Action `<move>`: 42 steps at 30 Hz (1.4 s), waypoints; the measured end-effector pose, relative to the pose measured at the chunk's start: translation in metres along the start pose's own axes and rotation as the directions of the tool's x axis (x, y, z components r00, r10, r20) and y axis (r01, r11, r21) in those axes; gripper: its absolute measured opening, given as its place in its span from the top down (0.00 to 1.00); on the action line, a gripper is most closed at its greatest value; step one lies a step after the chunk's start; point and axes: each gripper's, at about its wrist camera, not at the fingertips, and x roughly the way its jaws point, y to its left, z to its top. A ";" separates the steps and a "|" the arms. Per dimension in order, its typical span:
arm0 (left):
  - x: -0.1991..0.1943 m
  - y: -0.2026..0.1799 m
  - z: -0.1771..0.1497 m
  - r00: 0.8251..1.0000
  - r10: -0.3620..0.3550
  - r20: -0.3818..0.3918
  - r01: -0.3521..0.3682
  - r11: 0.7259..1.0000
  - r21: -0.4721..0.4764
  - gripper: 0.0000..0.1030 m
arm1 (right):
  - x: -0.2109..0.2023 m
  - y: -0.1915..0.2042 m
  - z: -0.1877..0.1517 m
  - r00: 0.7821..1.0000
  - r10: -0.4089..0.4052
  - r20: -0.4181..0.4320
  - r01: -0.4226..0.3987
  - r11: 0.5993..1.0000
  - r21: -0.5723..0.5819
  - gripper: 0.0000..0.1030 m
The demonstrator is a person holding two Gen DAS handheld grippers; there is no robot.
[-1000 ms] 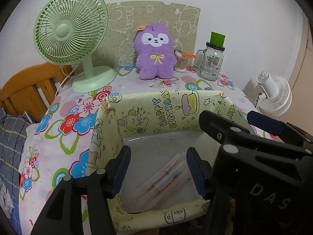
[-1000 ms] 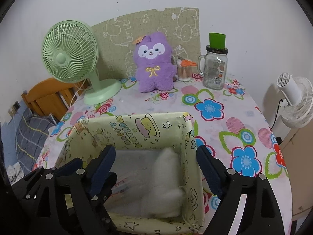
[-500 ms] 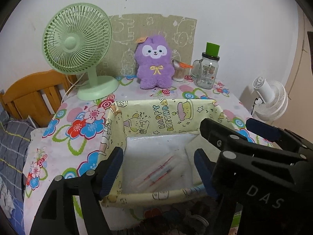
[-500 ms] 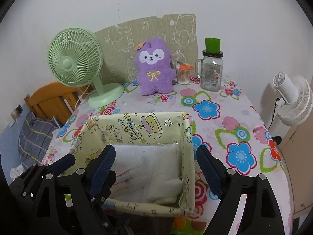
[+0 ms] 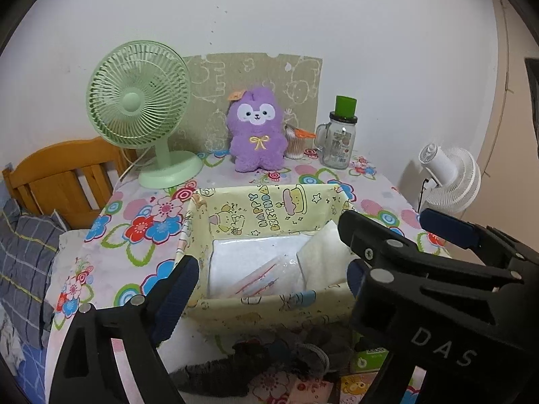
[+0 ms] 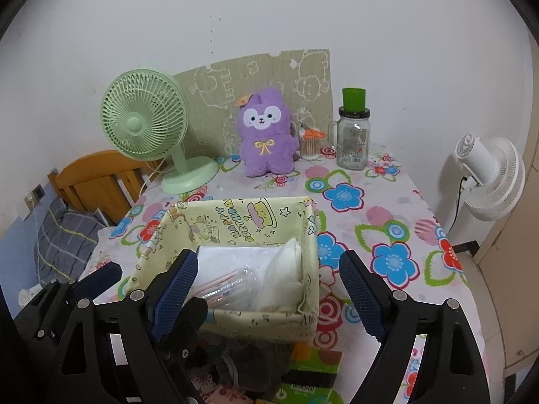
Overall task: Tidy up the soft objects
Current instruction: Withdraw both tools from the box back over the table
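A table under a flowered cloth (image 6: 387, 202) fills the scene beneath me, pushed against a white wall, with a wooden bed frame (image 5: 64, 175) at its left edge and a white floor fan (image 6: 488, 175) standing off its right side. On the far half of the table a green desk fan (image 5: 138, 101) stands left of a purple plush toy (image 5: 257, 131), which sits upright against a printed green board (image 6: 269, 70); right of the toy a small tub of cotton swabs (image 6: 310, 144) and a glass mug jar (image 6: 353, 141) with a green cup on its lid stand close together. Nearer to me, in the middle of the cloth, sits the yellow fabric basket (image 5: 269, 208), printed with cartoon figures and birthday lettering. Inside it lie the soft things: a flat clear-wrapped white packet (image 5: 256, 269) with red and blue stripes on the left, and a folded white cloth (image 6: 286, 276) leaning against the right wall. My left gripper (image 5: 269, 289) hangs over the basket's near rim, its jaws having just been opening, now wide and holding nothing. My right gripper (image 6: 266, 289) hovers beside it, jaws spread wide and likewise empty, having just eased a little further apart. Dark fabric (image 5: 279, 353) lies at the table's near edge, below the basket.
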 end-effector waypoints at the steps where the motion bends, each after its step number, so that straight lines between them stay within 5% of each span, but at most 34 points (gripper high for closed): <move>1: -0.002 0.000 -0.001 1.000 -0.003 -0.001 0.003 1.000 -0.003 0.11 | -0.004 0.000 -0.001 1.000 -0.001 0.005 0.001 1.000 0.000 0.12; 42: -0.101 -0.014 -0.033 0.992 0.019 0.123 -0.019 1.000 0.002 0.00 | -0.119 0.018 -0.038 0.986 -0.026 0.163 0.034 0.998 -0.046 0.00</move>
